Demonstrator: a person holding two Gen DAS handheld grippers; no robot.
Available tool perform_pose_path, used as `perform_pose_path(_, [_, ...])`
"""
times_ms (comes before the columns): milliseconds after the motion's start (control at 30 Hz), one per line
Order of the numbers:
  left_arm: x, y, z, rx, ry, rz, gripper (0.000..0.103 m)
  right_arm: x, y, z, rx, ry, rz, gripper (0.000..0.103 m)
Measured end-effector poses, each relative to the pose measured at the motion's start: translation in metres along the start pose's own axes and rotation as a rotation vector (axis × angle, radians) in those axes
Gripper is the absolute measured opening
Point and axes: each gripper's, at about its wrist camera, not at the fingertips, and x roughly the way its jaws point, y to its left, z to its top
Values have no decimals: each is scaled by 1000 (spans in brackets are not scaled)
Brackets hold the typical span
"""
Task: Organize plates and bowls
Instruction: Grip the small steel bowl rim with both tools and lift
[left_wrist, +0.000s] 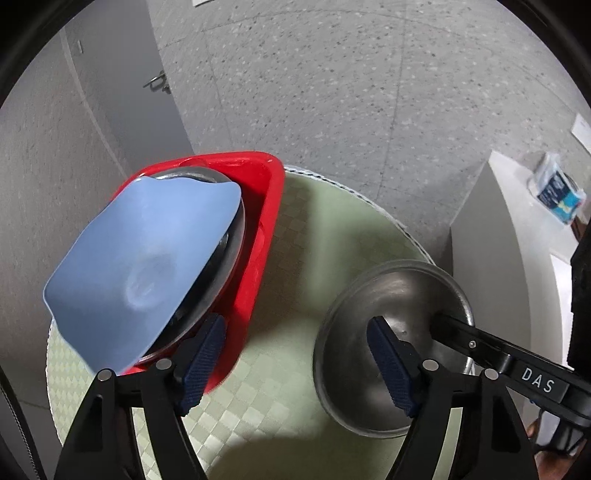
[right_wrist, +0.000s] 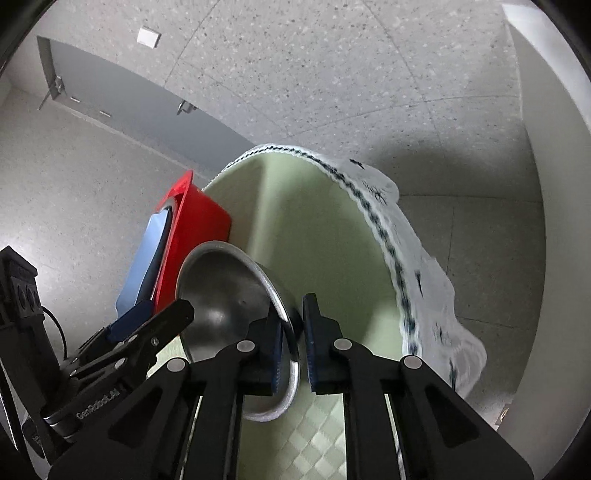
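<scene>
Right tongs (right_wrist: 293, 354) straddle steel bowl (right_wrist: 229, 310) rim – unclamped; left tongs (left_wrist: 295, 363) apart.

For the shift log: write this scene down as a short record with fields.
surface: round table with a pale green checked cloth
red tub: on the table, holding a tilted blue plate leaning on a metal dish
metal bowl: beside the tub
right gripper: jaws astride the bowl's rim
left gripper: open, holding nothing
</scene>
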Motion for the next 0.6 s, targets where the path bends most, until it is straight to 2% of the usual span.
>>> perform_pose_path(133, [-16,3,-18,42,-4,-51,72,-17,15,-18,-5,-30,2,10])
perform_pose_path(267, [-36,28,-36,3,-17,-114,68,-37,42,-31,-36,-80,7,10])
perform_pose_path(333, [-49,45,-43,-22,-30,-149,59,-49,55,-40,-48,-106,9,10])
perform_pose_path(400, [-64,64,-49,-45,-53,-205,41,-59,69,-49,-63,-118,12,10])
perform_pose_path(467, [-79,81,-57,-50,-74,-239,27,-65,87,-61,-87,-129,9,10])
perform_pose_path(600, [-107,118,-79,-66,-117,-249,19,-71,122,-88,-134,-137,1,10])
